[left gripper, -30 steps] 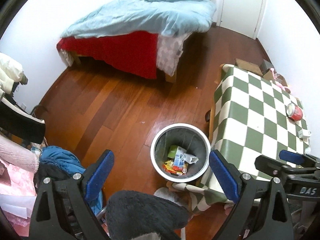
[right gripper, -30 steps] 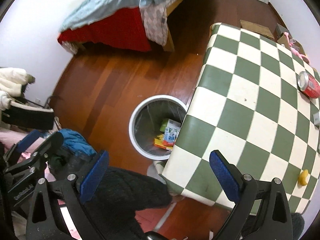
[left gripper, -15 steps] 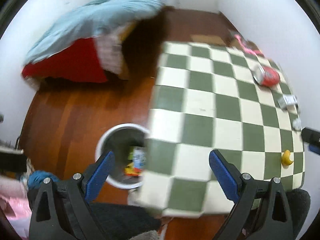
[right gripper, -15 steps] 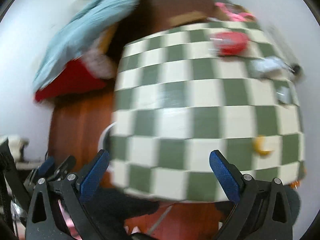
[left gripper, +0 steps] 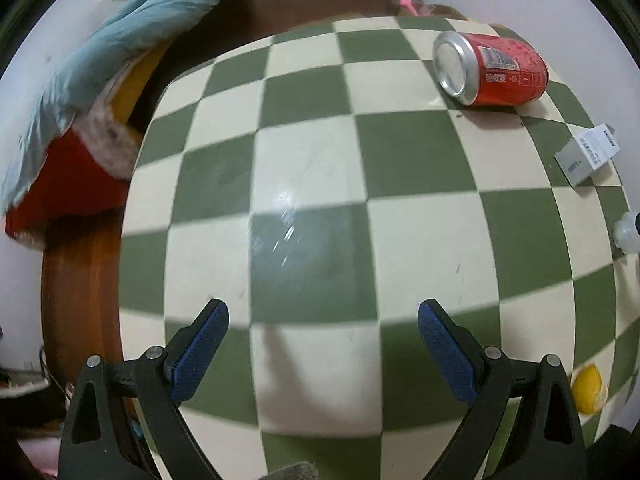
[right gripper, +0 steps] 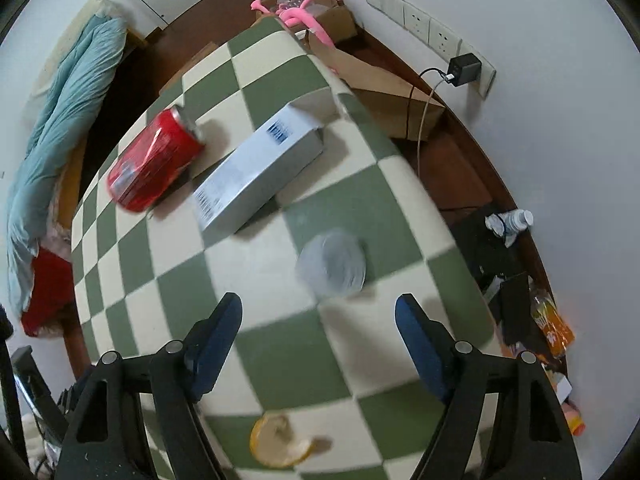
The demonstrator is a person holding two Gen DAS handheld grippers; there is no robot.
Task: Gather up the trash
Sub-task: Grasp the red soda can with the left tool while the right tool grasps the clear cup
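I am lowering the right tongs (right gripper: 318, 316), apart and just narrowing, empty, toward the light, crushable cup (right gripper: 331, 262) at 12 o'clock; I am planning a gentle sidewall grip. Left tongs (left gripper: 323, 326) are hanging apart, empty.

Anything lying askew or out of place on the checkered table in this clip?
Yes. A red can lies on its side on the checkered table, beside a white box set at an angle. A yellow peel sits loose near the front edge, and a blurred clear cup-like item lies ahead of the open right gripper.

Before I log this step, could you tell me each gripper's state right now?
Left gripper: open, holding nothing.
Right gripper: open, empty, jaws just been closing.
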